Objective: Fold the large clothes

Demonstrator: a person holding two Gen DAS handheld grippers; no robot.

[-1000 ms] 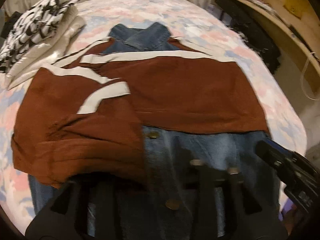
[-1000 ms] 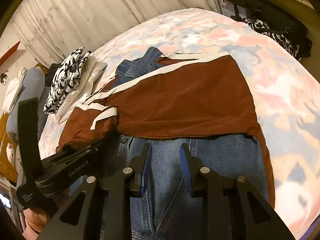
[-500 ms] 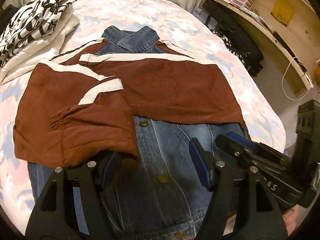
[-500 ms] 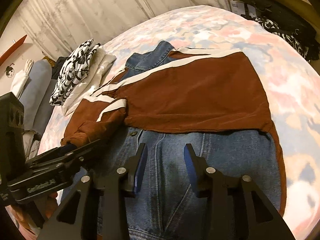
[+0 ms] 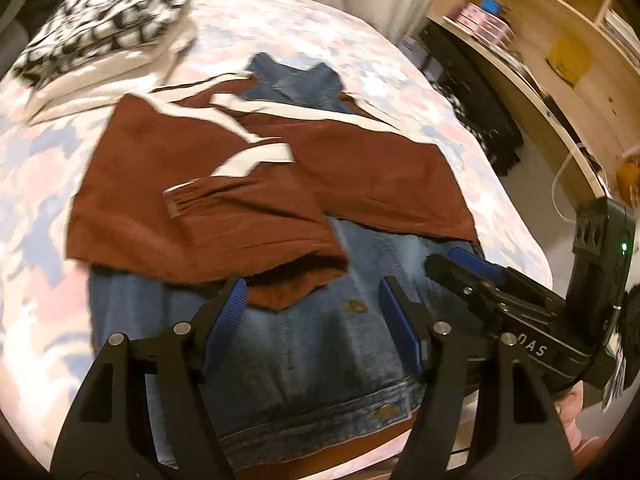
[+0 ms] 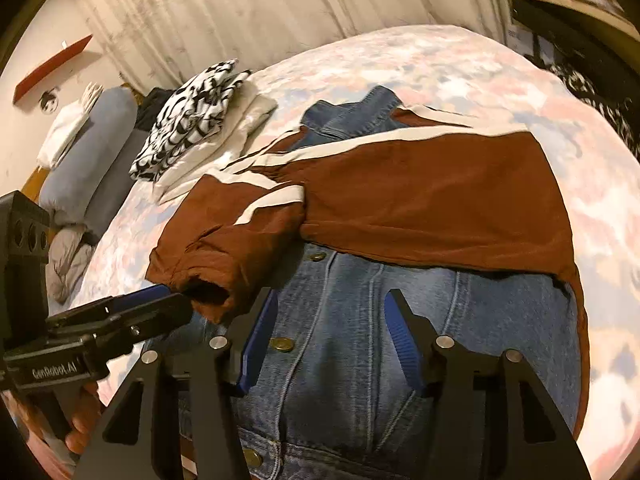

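Note:
A denim jacket (image 5: 320, 352) with brown, white-striped sleeves lies flat on the bed, collar away from me. Both sleeves are folded across its chest: the left sleeve (image 5: 200, 208) ends in a cuff on the denim front, and the right sleeve (image 6: 440, 200) lies crosswise. My left gripper (image 5: 312, 284) hangs open over the front, the cuff just beyond its tips and not pinched. My right gripper (image 6: 331, 296) hovers above the denim (image 6: 360, 320) beside it. Its jaws are opening with nothing between them. Each gripper shows in the other's view, the right gripper (image 5: 444, 260) and the left gripper (image 6: 176, 300).
A folded black-and-white garment (image 6: 192, 120) on pale folded cloth sits at the bed's far left. Pillows (image 6: 84, 152) and curtains lie beyond. A wooden shelf unit (image 5: 540, 60) and dark clothes (image 5: 480, 120) stand off the bed's right side. The floral bedspread (image 5: 40, 184) surrounds the jacket.
The left gripper let go of the brown sleeve, which now rests across the denim front. Both grippers drew back toward the hem and their jaws widened.

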